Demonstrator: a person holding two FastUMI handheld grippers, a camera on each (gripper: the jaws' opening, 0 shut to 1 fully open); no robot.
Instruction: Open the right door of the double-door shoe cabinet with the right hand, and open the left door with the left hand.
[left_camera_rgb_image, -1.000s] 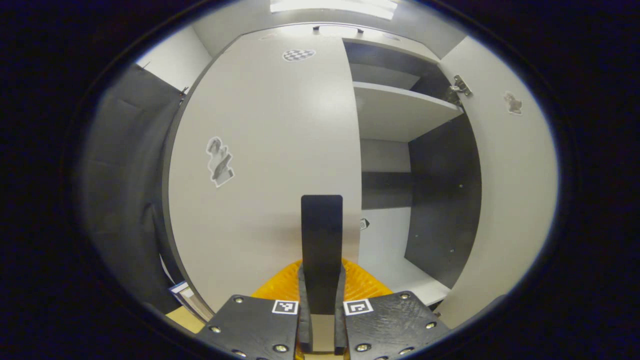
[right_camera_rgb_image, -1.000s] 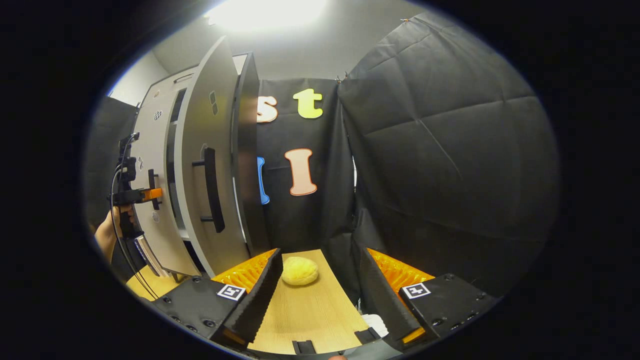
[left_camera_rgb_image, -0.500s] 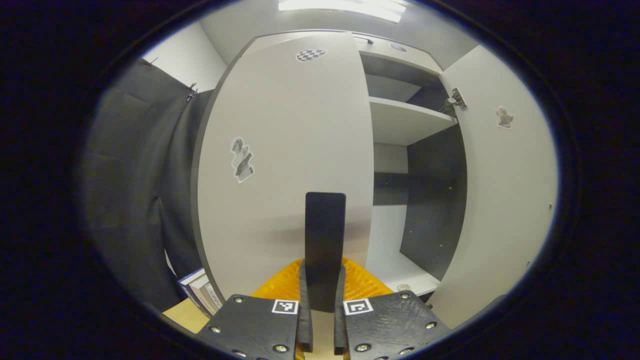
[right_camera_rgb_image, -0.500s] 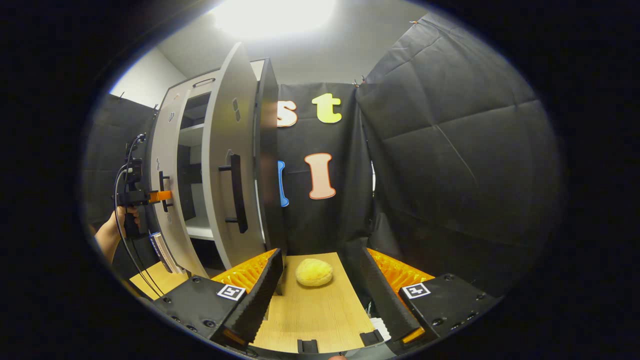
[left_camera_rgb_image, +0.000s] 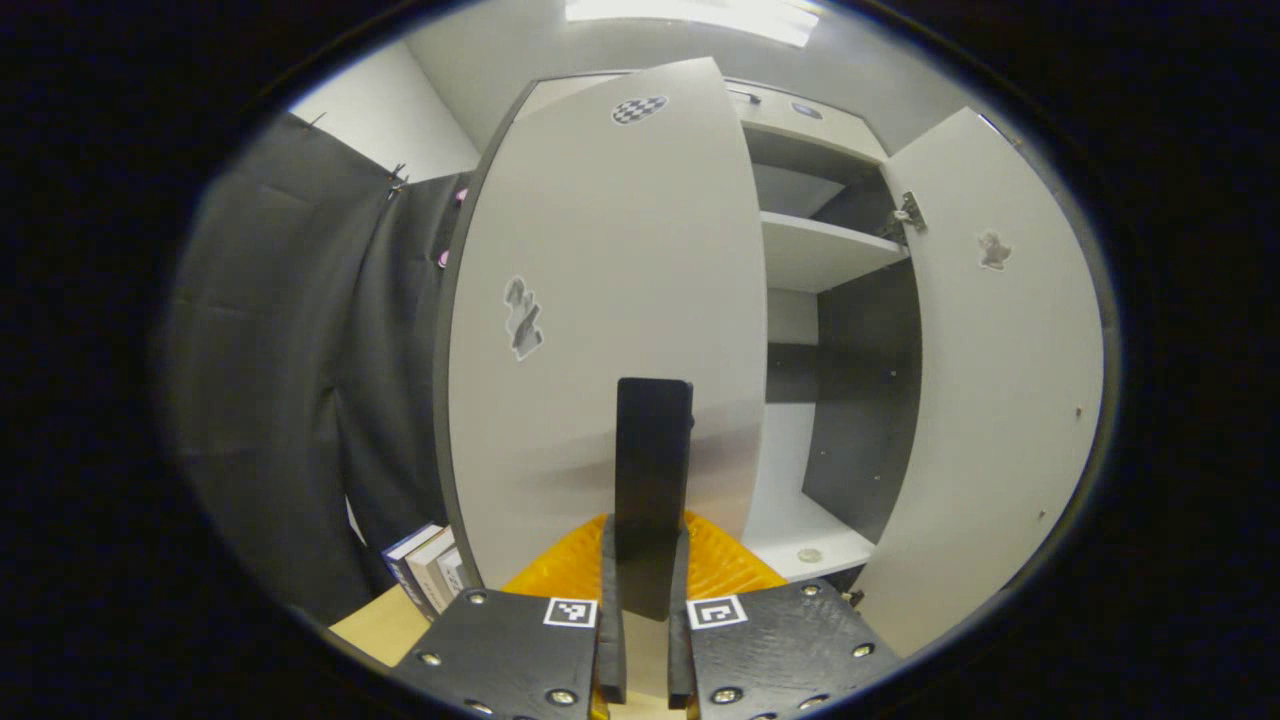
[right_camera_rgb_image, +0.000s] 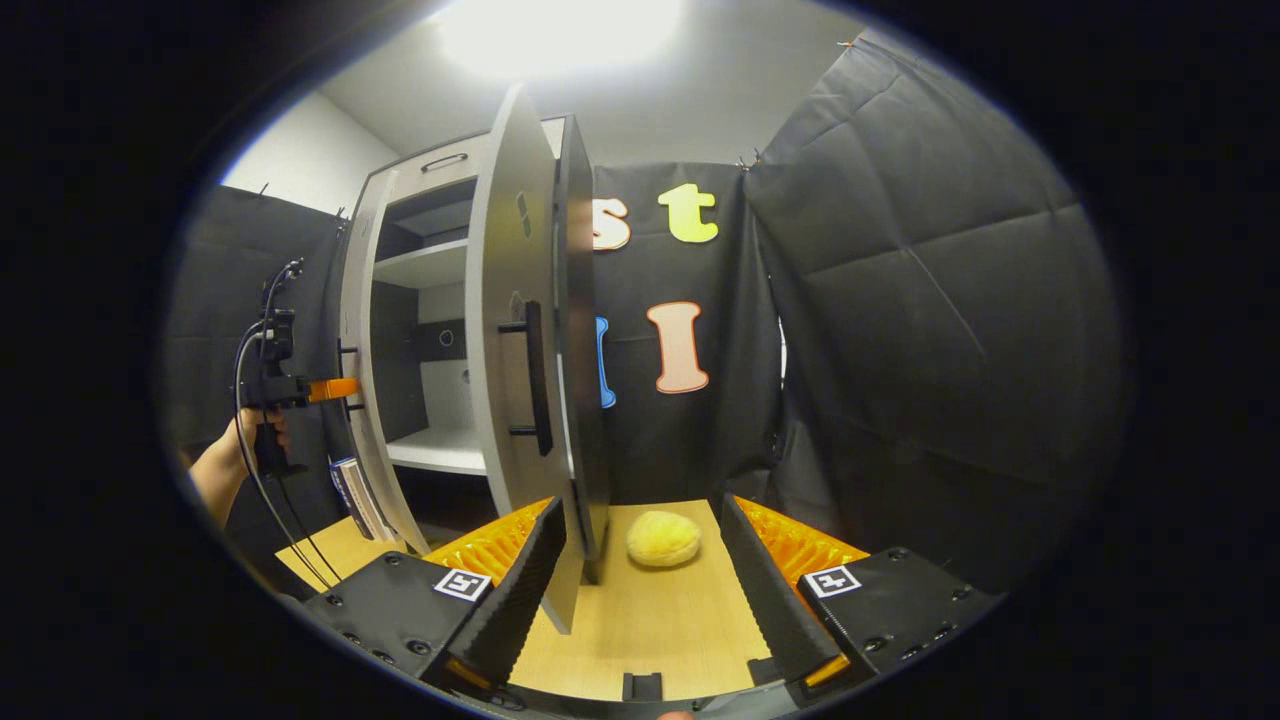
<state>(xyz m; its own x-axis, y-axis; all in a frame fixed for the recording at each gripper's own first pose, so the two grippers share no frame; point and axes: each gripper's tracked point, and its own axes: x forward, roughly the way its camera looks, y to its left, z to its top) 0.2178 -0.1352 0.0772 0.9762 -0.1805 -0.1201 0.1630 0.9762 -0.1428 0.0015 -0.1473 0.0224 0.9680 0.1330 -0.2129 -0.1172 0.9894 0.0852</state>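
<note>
In the left gripper view, the left claw is pinching the dark vertical handle of the left door, one finger on each side of it. This door stands partly open, and a small sticker is on its front. Beside it the shoe cabinet shows its inside: an upper shelf, a dark side wall and a pale bottom board. The right door is swung wide, with its hinge at the top. Some books stand low at the left of the cabinet.

The right gripper view shows the same cabinet from the side. Here the right claw is spread and holds nothing; the edge of the right door reaches down between its fingers. A yellow round object lies on the wooden desk just beyond. Far at the left, a hand holds the left claw against the left door.
</note>
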